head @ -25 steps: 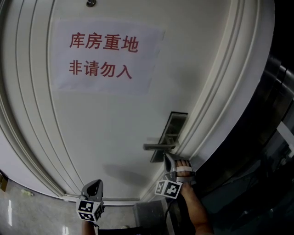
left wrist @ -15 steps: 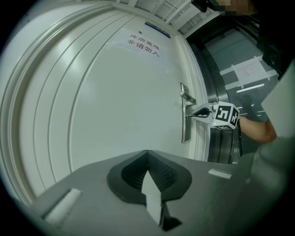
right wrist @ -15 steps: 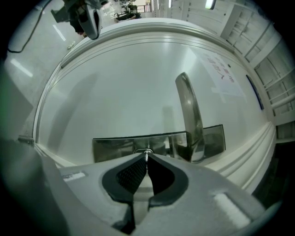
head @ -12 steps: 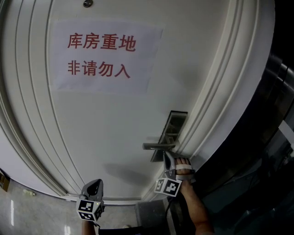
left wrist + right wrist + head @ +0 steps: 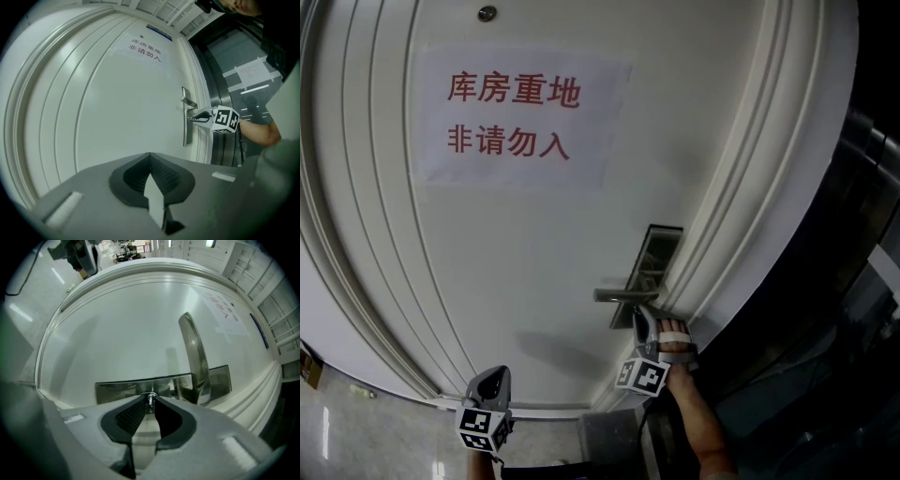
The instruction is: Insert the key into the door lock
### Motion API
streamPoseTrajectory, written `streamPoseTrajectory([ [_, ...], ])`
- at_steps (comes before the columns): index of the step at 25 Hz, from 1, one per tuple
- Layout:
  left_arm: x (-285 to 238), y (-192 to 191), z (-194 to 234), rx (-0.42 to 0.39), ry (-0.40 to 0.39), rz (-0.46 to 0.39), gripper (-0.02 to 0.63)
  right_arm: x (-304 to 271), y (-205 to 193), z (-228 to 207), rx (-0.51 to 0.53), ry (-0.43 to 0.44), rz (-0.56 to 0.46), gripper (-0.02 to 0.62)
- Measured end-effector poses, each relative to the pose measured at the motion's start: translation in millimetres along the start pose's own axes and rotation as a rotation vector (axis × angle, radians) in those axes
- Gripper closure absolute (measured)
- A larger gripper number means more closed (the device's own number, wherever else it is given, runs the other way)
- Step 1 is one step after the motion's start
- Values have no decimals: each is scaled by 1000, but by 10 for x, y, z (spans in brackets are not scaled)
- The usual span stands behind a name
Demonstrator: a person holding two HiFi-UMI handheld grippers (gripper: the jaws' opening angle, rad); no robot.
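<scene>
Filling most of the head view, the white door [image 5: 534, 262] bears the metal lock plate [image 5: 659, 248] near its right edge. A paper sign [image 5: 520, 117] with red characters hangs well above and to the left of the lock plate. The lever handle [image 5: 623, 296] juts left from the plate's middle. The right gripper [image 5: 639, 323], held level in a hand [image 5: 675, 342], meets the plate just below the handle. Its jaws have just been opening and stand slightly parted, released. The small key [image 5: 150, 400] stands out from the plate's face between their tips, with neither pad pressing on it. The left gripper [image 5: 492, 384] hangs well below and left of the lock plate, jaws clenched together on nothing.
</scene>
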State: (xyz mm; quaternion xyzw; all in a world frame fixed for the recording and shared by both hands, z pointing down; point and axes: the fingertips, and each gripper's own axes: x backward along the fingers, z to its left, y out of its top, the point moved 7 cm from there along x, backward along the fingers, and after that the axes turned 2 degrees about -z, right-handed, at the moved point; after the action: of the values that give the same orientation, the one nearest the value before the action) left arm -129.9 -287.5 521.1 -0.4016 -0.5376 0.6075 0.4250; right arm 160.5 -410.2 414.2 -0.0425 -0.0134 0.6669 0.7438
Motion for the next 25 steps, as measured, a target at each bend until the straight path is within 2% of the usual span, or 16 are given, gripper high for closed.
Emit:
streamPoseTrajectory([
  [6, 65, -8, 4, -3, 6, 3, 604, 44, 31, -7, -34, 3, -24, 416],
  [9, 85, -1, 3, -3, 6, 0, 604, 83, 42, 2, -59, 18, -34, 382],
  [13, 105, -1, -19, -6, 0, -2, 604, 171, 58, 4, -90, 21, -37, 382],
  [18, 170, 36, -50, -20, -11, -4, 604, 371, 111, -56, -158, -14, -67, 408],
  [22, 227, 75, -74, -35, -22, -2, 604, 590, 133, -85, -237, -65, -105, 504],
  [25, 271, 116, -91, -52, -35, 2, 604, 748, 142, -103, -307, -106, -121, 554],
])
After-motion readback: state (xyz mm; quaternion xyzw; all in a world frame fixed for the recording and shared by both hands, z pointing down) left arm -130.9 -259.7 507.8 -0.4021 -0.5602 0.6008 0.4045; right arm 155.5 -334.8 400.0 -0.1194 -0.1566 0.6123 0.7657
